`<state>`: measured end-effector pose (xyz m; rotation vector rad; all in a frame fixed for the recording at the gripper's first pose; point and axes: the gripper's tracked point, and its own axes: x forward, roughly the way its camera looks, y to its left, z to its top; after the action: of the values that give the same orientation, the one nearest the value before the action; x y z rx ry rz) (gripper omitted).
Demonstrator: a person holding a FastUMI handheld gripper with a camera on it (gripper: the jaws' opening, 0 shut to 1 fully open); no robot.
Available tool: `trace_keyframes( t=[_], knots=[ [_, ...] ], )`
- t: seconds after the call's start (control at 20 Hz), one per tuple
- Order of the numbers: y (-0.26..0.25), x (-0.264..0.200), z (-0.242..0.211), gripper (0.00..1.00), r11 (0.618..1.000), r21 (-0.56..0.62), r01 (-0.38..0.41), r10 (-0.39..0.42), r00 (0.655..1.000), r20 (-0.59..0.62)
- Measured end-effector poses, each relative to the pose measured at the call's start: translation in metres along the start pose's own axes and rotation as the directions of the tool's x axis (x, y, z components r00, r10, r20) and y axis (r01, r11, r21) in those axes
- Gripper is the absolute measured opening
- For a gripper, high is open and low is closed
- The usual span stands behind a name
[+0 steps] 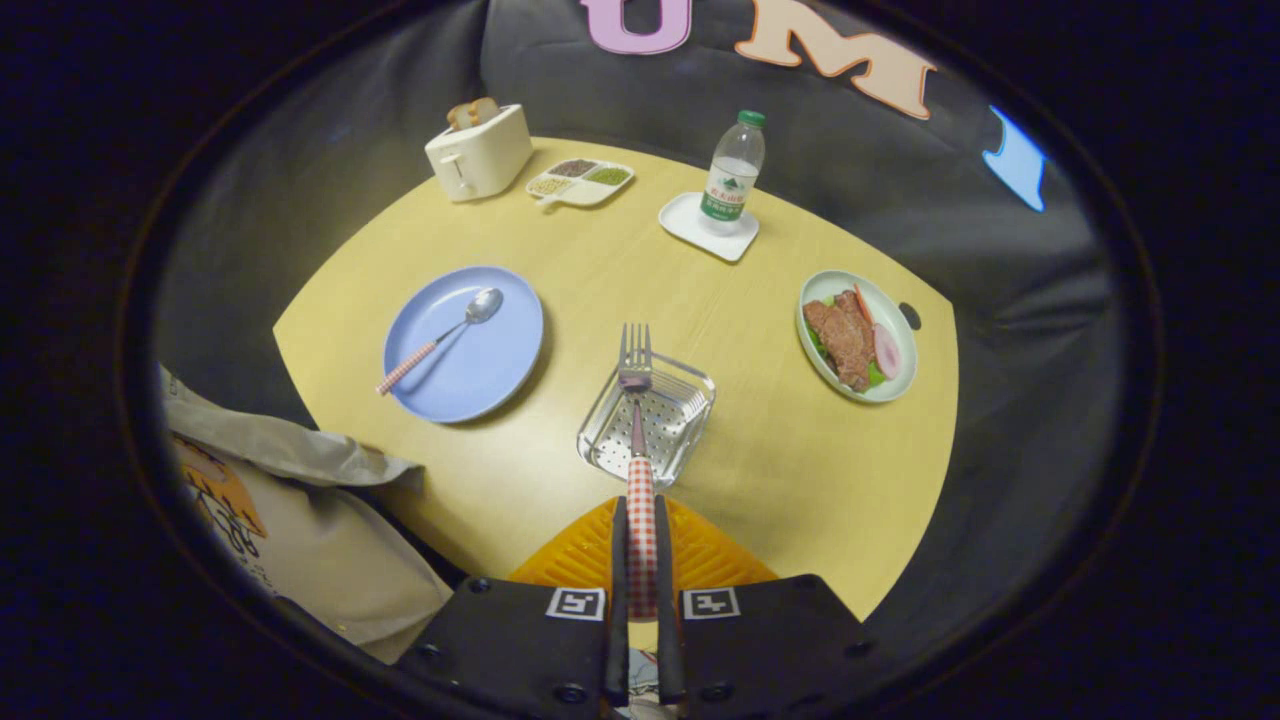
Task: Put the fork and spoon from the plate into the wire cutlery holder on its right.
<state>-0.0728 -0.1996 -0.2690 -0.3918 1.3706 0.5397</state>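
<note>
Gripper view: the gripper [641, 560] at bottom centre has both fingers clamped on the checked handle of the fork [637, 420], tines pointing up the frame over the wire cutlery holder [690, 400] mid-picture. Left of that, the spoon [445, 338] lies on the blue plate [500, 375] (bowl end toward the upper right). Toaster [480, 152] and water bottle [735, 170] sit at the yellow table's [600, 270] far edge, a meat plate [858, 335] on the right.
</note>
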Motion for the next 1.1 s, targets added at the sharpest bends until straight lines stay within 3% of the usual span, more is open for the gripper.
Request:
trace_keyframes(
  t=[0.65, 1.1],
  knots=[
    [-0.016, 0.021, -0.011, 0.14, 0.991, -0.099, -0.09, 0.063, 0.965, -0.254],
    [-0.012, 0.041, -0.014, 0.14, 0.99, -0.104, -0.096, 0.051, 0.928, -0.369]
  ],
)
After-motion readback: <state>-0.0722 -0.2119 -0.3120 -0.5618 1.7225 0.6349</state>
